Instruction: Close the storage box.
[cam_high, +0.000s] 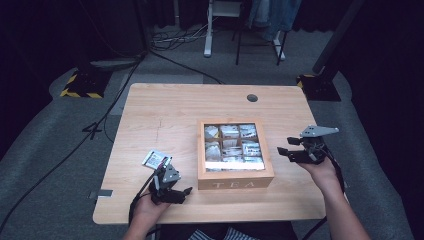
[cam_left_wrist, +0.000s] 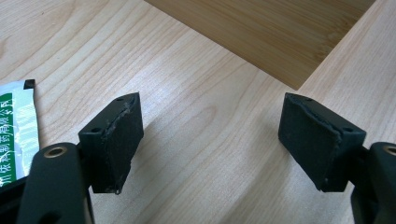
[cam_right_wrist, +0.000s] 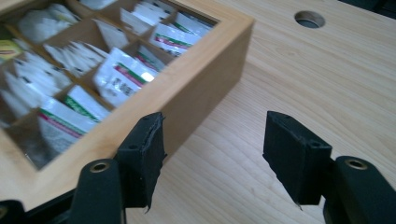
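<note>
Sachet (cam_high: 155, 159) lies flat on table (cam_high: 165, 107), left of the tea box, just beside the left gripper (cam_high: 176, 193). Left gripper: jaws apart, nothing between them, held low over bare wood at the box's front-left corner. Tea box (cam_high: 235, 176) sits mid-table, compartments filled with sachets. Right gripper (cam_high: 286, 152): near the box's right wall, jaws apart and empty, not touching it.
</note>
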